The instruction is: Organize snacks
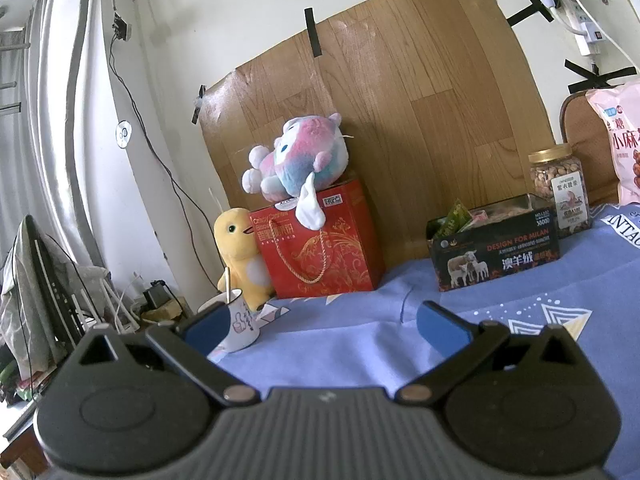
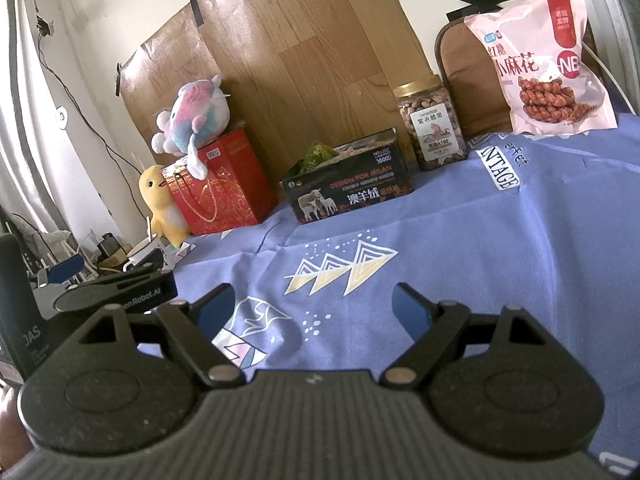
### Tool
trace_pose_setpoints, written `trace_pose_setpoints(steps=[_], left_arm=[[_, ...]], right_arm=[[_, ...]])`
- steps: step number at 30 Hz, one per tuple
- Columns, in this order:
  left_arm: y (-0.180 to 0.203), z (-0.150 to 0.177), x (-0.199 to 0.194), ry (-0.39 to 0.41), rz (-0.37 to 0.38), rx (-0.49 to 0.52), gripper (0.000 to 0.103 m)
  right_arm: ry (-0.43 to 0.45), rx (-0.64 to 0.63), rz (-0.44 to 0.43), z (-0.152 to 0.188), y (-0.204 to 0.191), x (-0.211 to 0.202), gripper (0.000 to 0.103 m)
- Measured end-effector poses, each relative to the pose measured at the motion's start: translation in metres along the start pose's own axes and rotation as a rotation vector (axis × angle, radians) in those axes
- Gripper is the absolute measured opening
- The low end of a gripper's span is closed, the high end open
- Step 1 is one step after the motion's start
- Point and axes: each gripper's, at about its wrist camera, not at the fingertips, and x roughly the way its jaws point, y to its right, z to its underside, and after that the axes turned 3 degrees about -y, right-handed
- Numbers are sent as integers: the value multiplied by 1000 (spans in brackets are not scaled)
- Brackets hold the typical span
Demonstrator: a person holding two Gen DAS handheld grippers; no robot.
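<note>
A black open box [image 1: 496, 254] [image 2: 348, 192] with small snack packets inside stands at the back of the blue tablecloth [image 1: 360, 344] [image 2: 480, 248]. To its right is a jar of nuts [image 1: 560, 192] [image 2: 434, 128] with a gold lid. A pink bag of twisted snacks [image 2: 548, 60] [image 1: 620, 144] leans on a chair back at the far right. My left gripper [image 1: 320, 322] is open and empty, low over the cloth's left part. My right gripper [image 2: 312, 306] is open and empty over the cloth's printed triangles. The left gripper [image 2: 64, 270] also shows at the left edge of the right wrist view.
A red gift bag [image 1: 320, 248] [image 2: 220, 184] carries a pink-blue plush [image 1: 296, 160] [image 2: 192, 116]; a yellow plush [image 1: 240, 256] [image 2: 164, 204] stands beside it. A white cup [image 1: 238, 320] with a stick sits at the table's left edge. A wood-pattern board [image 1: 380, 100] lines the wall.
</note>
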Motion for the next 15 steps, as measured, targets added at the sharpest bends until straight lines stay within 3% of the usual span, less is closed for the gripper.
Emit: trace_pose_setpoints(steps=[15], left_arm=[[0,0,0,-1,-4,0,103]], right_arm=[[0,1,1,0,0,0,88]])
